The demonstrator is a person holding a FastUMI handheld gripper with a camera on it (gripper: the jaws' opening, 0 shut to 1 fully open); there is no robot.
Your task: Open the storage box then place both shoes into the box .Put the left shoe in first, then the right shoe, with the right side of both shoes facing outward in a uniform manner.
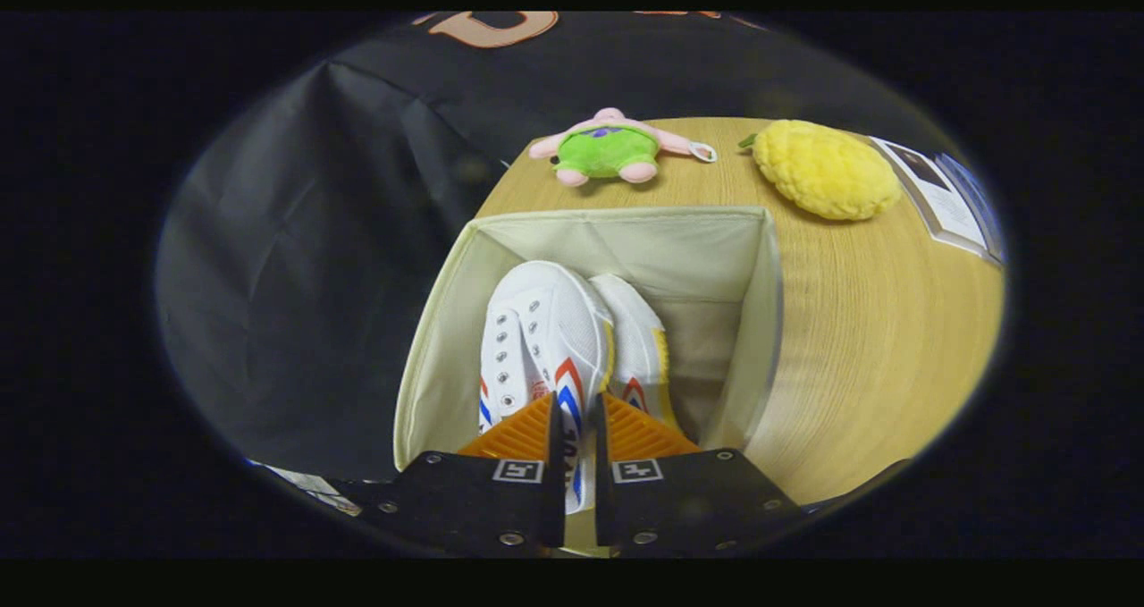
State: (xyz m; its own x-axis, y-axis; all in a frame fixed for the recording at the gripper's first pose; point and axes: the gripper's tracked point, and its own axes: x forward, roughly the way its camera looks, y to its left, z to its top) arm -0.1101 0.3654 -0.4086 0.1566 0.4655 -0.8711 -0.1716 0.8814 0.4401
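Note:
An open cream fabric storage box [764, 321] stands on the wooden table. Two white canvas shoes with red and blue side marks are inside it. The nearer shoe [536, 330] has its laces facing up-left, and its rear edge runs between my fingers. The second shoe [639, 343] lies beside it on the right, partly hidden behind it. My gripper [579, 410] is over the box's near side, and both fingers [523, 433] press on the heel part of the nearer shoe.
Beyond the box a pink and green plush toy [608, 147] lies on the wooden table [876, 339], and a yellow knitted plush [827, 169] is to its right. Printed sheets [947, 200] lie at the far right. The box sits close to the table's left edge.

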